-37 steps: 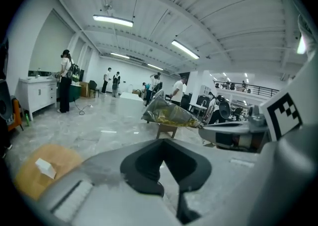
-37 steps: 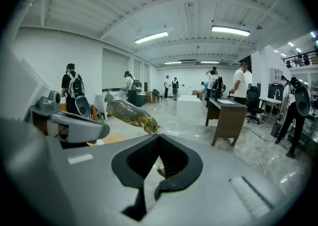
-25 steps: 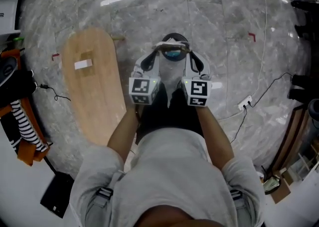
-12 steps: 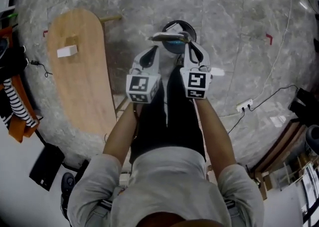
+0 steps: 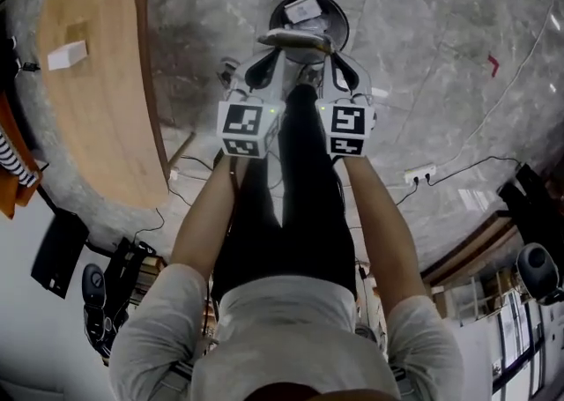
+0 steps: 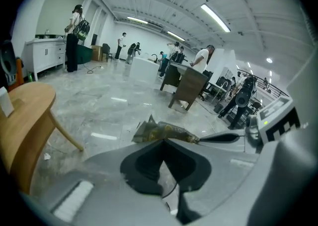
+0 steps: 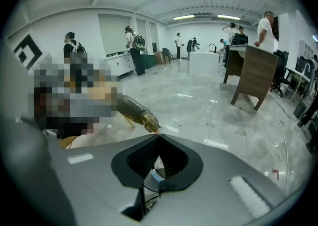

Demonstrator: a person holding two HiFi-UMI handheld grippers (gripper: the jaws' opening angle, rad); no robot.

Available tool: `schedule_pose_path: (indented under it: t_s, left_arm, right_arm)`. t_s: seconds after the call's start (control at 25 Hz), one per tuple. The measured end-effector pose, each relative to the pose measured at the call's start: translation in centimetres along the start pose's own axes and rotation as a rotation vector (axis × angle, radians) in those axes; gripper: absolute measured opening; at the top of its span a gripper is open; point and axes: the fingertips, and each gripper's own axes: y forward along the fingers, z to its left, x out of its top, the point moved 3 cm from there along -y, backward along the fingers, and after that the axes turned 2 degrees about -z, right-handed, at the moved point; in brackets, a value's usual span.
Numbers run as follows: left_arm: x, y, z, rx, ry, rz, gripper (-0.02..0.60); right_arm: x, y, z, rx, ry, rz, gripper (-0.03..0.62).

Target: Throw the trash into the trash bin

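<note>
Marble floor (image 5: 423, 64); left tool (image 6: 162, 138) and right tool (image 7: 158, 134) clench a wrapper (image 5: 295, 38), seemingly over the bin (image 5: 337, 20).

A crumpled brownish wrapper (image 5: 295, 39) stretches level over the near rim of the round black trash bin (image 5: 338, 13).

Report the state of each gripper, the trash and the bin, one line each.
Left gripper: jaws shut on the wrapper's end.
Right gripper: jaws shut on its other end.
Wrapper: held between both grippers, above the trash bin.
Trash bin: upright, open, white scrap inside.
</note>
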Motion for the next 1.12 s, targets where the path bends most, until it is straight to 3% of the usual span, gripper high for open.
schedule_pose_path:
  t_s: [0.2,0.8,1.12]
  left_arm:
    - [-4.0,1.5,1.2,0.028,-0.064,0.076,0.018]
    - [-10.1,10.0,5.5,-0.009,-0.004,0.097,0.019]
    - [-14.9,14.3,6.7,-0.059,0.01,0.167,0.018]
  right_arm:
    - [-2.9,1.5,-1.2,-0.007,0.032,0.054,0.009]
    - [-10.0,11.2,-3.7,-0.056,0.15,0.091,0.009]
    - [-14.3,15.2,-4.7,-0.071,0.182,0.148,0.009]
